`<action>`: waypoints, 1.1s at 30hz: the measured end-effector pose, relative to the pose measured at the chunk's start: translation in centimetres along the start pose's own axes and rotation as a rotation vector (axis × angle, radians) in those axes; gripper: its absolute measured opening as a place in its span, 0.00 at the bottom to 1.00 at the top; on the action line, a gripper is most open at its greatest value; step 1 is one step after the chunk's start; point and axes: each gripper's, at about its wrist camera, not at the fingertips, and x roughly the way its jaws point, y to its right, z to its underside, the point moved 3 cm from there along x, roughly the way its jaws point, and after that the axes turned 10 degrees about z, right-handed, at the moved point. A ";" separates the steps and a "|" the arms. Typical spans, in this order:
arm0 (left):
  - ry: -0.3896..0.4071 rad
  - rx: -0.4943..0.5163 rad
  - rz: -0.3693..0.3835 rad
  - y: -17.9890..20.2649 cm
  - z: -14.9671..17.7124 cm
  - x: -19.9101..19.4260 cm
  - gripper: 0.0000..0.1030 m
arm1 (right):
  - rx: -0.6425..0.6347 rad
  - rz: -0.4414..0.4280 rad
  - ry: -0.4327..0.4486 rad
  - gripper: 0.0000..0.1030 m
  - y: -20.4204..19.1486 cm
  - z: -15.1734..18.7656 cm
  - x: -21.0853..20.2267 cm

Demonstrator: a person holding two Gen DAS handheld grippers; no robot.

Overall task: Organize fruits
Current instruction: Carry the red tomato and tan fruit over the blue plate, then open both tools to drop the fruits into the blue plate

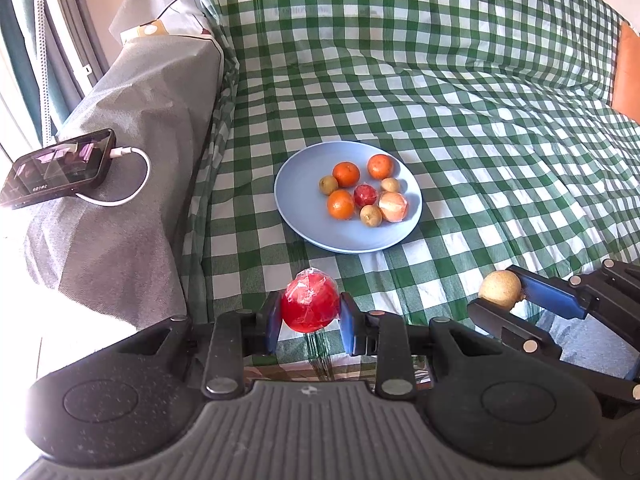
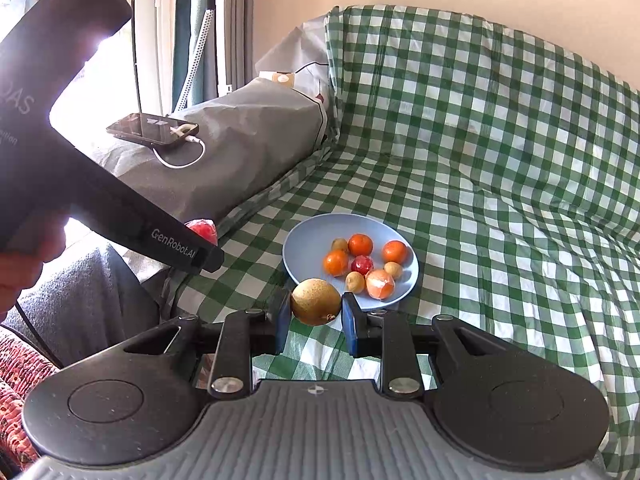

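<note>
A blue plate (image 1: 316, 232) on the green checked cloth holds several fruits: oranges (image 1: 346, 174), small brown fruits, a wrapped red fruit (image 1: 365, 195) and a peeled one. My left gripper (image 1: 308, 314) is shut on a wrapped red fruit (image 1: 308, 307), held in front of the plate. My right gripper (image 2: 315, 312) is shut on a brown round fruit (image 2: 316, 301) just before the plate (image 2: 304, 236); it also shows in the left wrist view (image 1: 500, 298). The red fruit (image 2: 203, 230) peeks out behind the left gripper's body (image 2: 176, 248).
A grey covered cushion (image 1: 132, 184) at left carries a phone (image 1: 56, 168) with a white charging cable. The checked cloth (image 1: 480, 120) rises at the back and right. An orange object (image 1: 628, 76) sits at the far right edge.
</note>
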 end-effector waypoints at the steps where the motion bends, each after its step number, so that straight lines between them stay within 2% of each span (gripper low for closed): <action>1: -0.002 -0.002 0.000 -0.1 -0.1 0.1 0.32 | 0.001 0.000 -0.004 0.27 0.0 0.0 0.1; 7: -0.014 -0.003 -0.005 -0.8 -1.2 1.3 0.32 | 0.021 0.001 -0.035 0.27 0.5 -0.2 1.2; 14: -0.006 -0.004 -0.012 -1.3 -4.5 3.5 0.32 | 0.061 0.031 -0.053 0.27 0.9 -2.0 4.4; 23: -0.038 0.001 -0.039 -2.0 -9.3 9.2 0.32 | 0.095 0.080 -0.105 0.27 1.2 -4.1 11.9; 33: -0.111 -0.021 -0.058 -3.7 -12.2 16.2 0.32 | 0.079 0.088 -0.163 0.27 2.5 -5.0 20.0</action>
